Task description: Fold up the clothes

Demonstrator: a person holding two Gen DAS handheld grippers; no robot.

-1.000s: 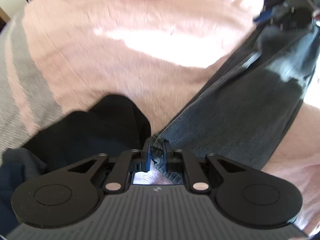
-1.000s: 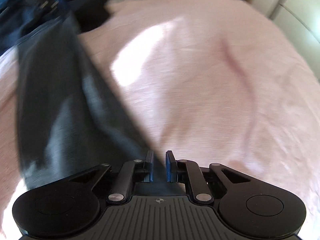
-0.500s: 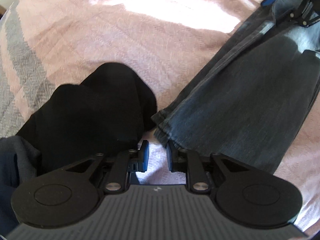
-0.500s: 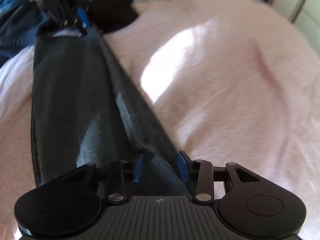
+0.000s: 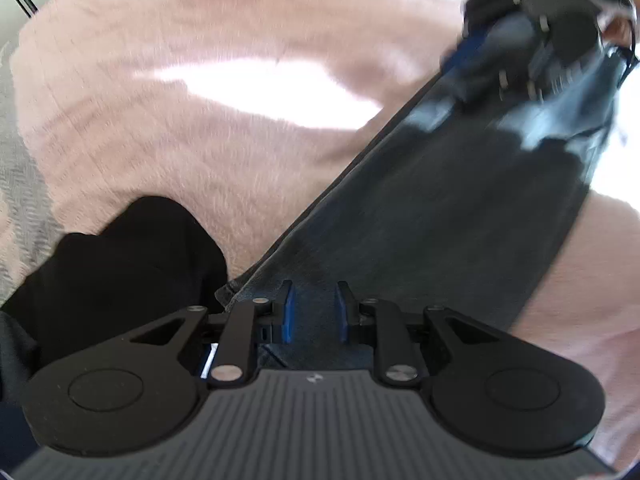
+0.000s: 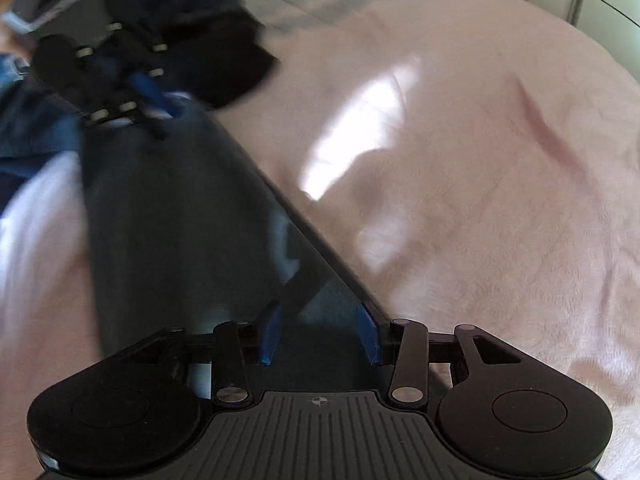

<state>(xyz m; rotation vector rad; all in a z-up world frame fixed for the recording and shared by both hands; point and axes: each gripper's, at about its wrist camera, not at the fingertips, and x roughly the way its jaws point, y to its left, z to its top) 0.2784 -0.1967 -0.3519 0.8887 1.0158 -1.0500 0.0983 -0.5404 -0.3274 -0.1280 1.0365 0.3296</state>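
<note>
Pink fleece blanket point(image 5: 224, 168) covers the bed under everything, with a sunlit patch beyond the jeans. Left tongs point(image 5: 312, 312) stand with their blue pads parted, the hem end of the jeans point(image 5: 440, 220) lying between them; nothing shows the pads pressing the cloth, so they read as released around it. Right tongs point(image 6: 320, 334) are spread wider still, the other end of the same jeans point(image 6: 180, 220) running in between the pads, also unclenched.

From the jeans outward: they lie as one long dark strip stretched across the blanket from one pair of tongs to the other, leg apparently on leg. Just beside the hem end sits a black garment point(image 5: 120, 264), heaped and touching or nearly touching the denim. Beyond that, on the far side from the jeans, blue clothing point(image 6: 36, 140) shows blurred.

Both views are smeared by motion, so the risk is in the timing. If the pads shut while moving, they could catch only the upper layer and pull the legs out of line, or pinch blanket pile with the denim. Left tongs could also snag the black garment.
</note>
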